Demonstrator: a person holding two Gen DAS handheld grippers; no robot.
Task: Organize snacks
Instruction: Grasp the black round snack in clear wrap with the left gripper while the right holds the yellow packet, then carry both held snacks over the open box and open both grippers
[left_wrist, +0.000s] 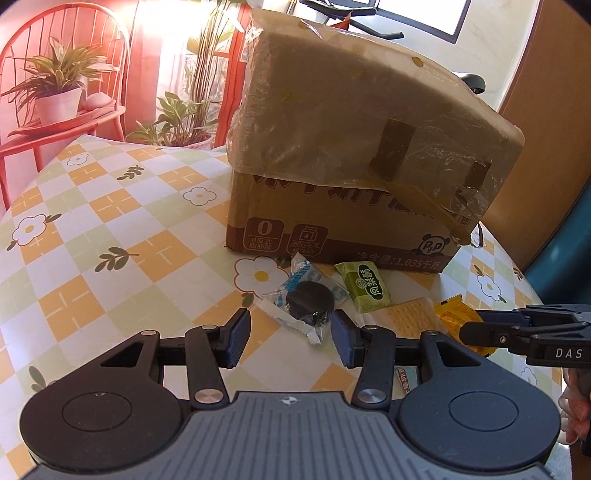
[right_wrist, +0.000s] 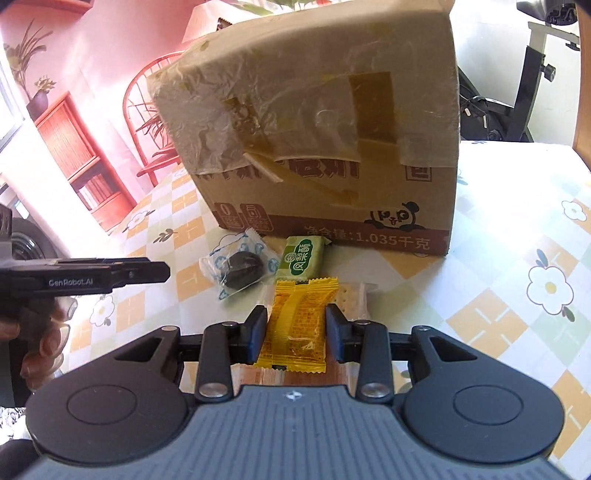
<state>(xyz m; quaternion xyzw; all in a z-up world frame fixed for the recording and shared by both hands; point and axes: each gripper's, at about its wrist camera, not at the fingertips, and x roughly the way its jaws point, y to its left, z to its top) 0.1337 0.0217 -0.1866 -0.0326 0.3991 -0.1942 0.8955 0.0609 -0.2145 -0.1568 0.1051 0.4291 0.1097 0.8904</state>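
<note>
A taped cardboard box (left_wrist: 354, 155) stands on the floral tablecloth (left_wrist: 110, 229); it also shows in the right wrist view (right_wrist: 325, 122). In front of it lie a clear packet with a dark cookie (left_wrist: 306, 299) (right_wrist: 240, 267), a green snack packet (left_wrist: 367, 286) (right_wrist: 301, 258), a cracker packet (left_wrist: 410, 317) (right_wrist: 354, 299) and a yellow snack packet (left_wrist: 454, 317) (right_wrist: 295, 328). My left gripper (left_wrist: 290, 339) is open, its fingers either side of the cookie packet's near end. My right gripper (right_wrist: 295, 336) is open with its fingers close around the yellow packet, seemingly just apart from it.
An orange wrapper (right_wrist: 295, 376) lies under the right gripper. Potted plants on a red rack (left_wrist: 62, 92) stand beyond the table's far left. An exercise bike (right_wrist: 517, 92) stands behind the box on the right. The table edge (left_wrist: 546, 288) runs close on the right.
</note>
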